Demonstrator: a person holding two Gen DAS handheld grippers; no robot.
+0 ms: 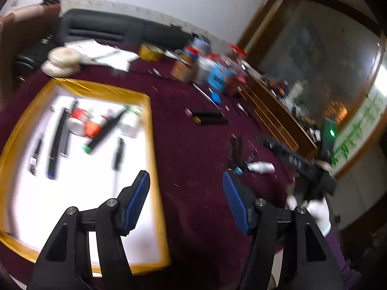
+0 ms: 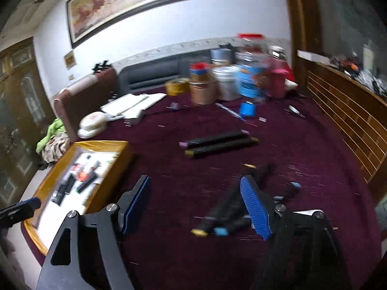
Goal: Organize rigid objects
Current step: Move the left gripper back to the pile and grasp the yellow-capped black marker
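Dark maroon tablecloth (image 2: 302,149) over the whole work surface; white wall with one framed painting (image 2: 125,2) at 11 o'clock, wooden slatted furniture (image 2: 348,120) at 3 o'clock. Cluster of cans and jars (image 2: 232,79) at 12 o'clock on the far table edge; exact count lost to blur.

One yellow-rimmed tray (image 1: 151,145) with white floor at 9 o'clock, holding several pens and small bottles; blurred, not countable. Two black markers (image 2: 217,142) side by side on the cloth at table centre, parallel and touching. A loose heap of more markers (image 2: 232,207) at 5 o'clock, at least three, just beside the right finger pad.

Left gripper (image 1: 186,200): jaws spread wide, nothing between them, over the tray's right rim. Right gripper (image 2: 196,207): jaws spread wide, nothing held.
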